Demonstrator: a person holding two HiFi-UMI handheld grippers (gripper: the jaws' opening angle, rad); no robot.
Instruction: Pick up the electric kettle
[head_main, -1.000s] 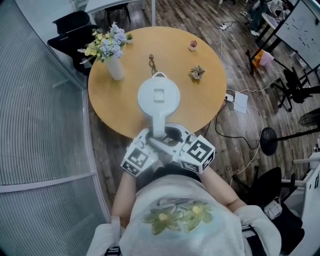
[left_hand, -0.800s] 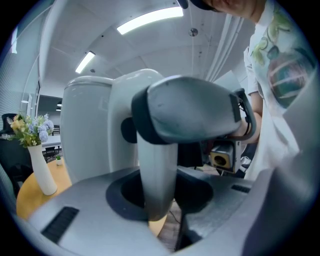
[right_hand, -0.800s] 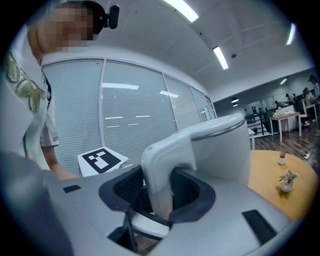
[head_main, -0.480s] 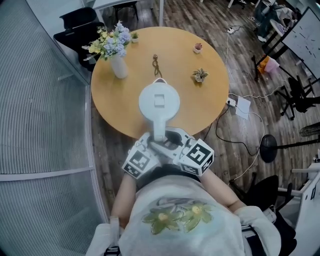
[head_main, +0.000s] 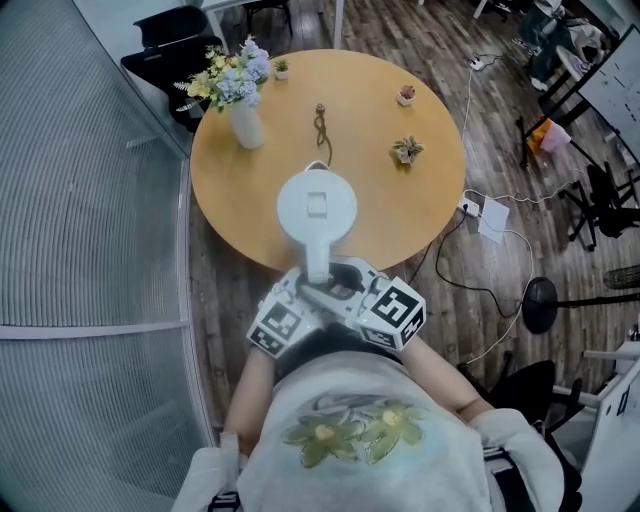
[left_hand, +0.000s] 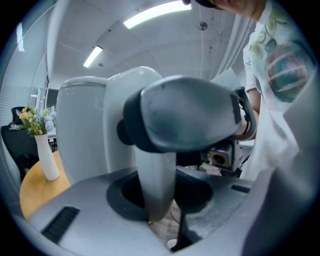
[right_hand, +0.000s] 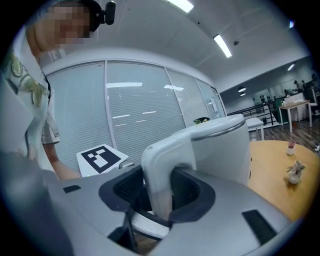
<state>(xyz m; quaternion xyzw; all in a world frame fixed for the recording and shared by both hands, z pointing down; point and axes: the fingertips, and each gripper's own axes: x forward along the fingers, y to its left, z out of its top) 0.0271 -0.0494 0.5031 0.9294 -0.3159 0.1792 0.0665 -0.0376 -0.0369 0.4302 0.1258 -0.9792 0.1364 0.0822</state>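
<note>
Head view: the electric kettle (head_main: 316, 205) is being clamped by left tool (head_main: 298, 290) and right tool (head_main: 345, 288), with a level lift being needed next

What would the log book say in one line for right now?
step: grasp | left gripper: jaws closed on handle of electric kettle | right gripper: jaws closed on same handle | lifted off table: cannot tell
</note>
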